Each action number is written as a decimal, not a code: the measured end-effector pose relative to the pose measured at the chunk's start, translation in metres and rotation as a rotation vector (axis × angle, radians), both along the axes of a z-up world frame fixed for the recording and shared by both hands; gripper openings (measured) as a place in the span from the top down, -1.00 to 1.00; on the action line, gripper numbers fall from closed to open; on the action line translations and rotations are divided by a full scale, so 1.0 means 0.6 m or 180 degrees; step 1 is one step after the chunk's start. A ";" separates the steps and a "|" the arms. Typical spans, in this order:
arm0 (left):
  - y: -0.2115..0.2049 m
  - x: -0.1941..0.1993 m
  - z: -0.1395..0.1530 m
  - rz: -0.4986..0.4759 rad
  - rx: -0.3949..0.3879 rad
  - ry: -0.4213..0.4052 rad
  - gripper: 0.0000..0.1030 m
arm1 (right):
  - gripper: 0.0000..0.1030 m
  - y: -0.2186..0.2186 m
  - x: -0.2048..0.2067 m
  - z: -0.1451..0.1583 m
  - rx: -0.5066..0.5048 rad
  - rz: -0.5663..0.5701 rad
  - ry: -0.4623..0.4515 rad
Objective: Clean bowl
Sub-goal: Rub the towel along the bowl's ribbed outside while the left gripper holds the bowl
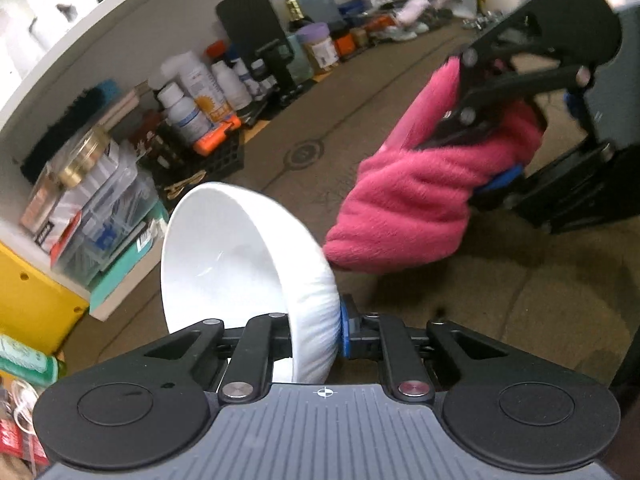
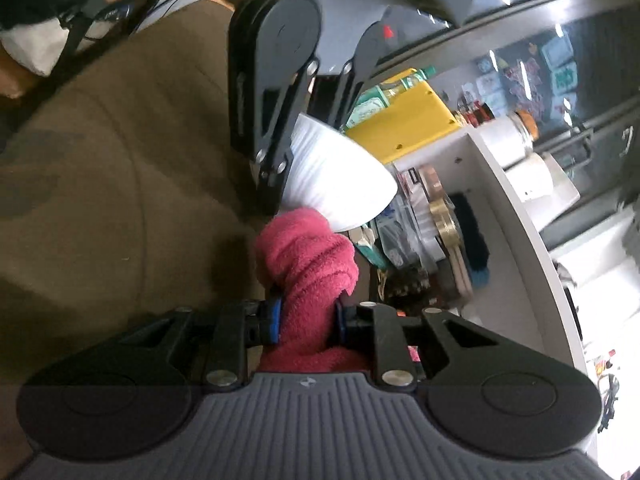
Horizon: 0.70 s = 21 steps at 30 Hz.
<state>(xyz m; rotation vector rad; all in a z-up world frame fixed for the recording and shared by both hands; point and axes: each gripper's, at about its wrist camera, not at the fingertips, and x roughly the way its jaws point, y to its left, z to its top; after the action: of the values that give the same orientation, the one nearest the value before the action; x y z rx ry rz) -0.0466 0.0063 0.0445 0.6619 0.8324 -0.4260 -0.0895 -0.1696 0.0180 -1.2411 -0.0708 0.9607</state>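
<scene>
A white ribbed bowl (image 1: 240, 256) is held on edge above the brown carpet, its hollow facing left in the left wrist view. My left gripper (image 1: 316, 336) is shut on the bowl's wall near the rim. A fluffy pink cloth (image 1: 416, 200) hangs bunched just right of the bowl, its lower tip touching the bowl's outer side. My right gripper (image 2: 306, 320) is shut on that pink cloth (image 2: 308, 256). In the right wrist view the cloth's tip meets the white bowl (image 2: 340, 172), and the left gripper's black body (image 2: 272, 92) comes down from above onto it.
An open white shelf (image 1: 80, 60) holds bottles, jars and clear boxes (image 1: 100, 216), with a yellow box (image 1: 28, 300) below. A black crate (image 1: 208, 152) of bottles and more clutter line the far wall. Brown patterned carpet (image 1: 480, 320) lies underneath.
</scene>
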 end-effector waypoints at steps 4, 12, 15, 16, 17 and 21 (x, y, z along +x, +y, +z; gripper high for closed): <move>-0.026 -0.006 -0.014 -0.0112 0.0144 0.0000 0.66 | 0.54 0.021 0.022 -0.012 -0.0095 -0.0124 -0.0071; -0.039 0.009 -0.021 -0.0106 0.0186 -0.0058 0.66 | 0.57 0.049 0.175 0.024 0.0870 -0.0896 0.0915; -0.041 0.018 -0.023 -0.0102 0.0191 -0.0054 0.61 | 0.57 0.029 0.216 0.044 0.1260 -0.1122 0.1223; -0.042 0.021 -0.025 -0.0098 0.0196 -0.0061 0.58 | 0.57 0.024 0.224 0.046 0.1311 -0.1182 0.1280; -0.044 0.025 -0.026 -0.0092 0.0208 -0.0077 0.56 | 0.57 0.019 0.233 0.047 0.1336 -0.1247 0.1329; -0.052 0.034 -0.031 -0.0074 0.0244 -0.0130 0.48 | 0.57 0.004 0.257 0.045 0.1353 -0.1443 0.1440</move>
<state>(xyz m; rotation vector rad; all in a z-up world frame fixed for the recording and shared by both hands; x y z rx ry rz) -0.0260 -0.0251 0.0258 0.7497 0.8060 -0.4020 0.0646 -0.1673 0.0449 -0.5909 0.3348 0.7546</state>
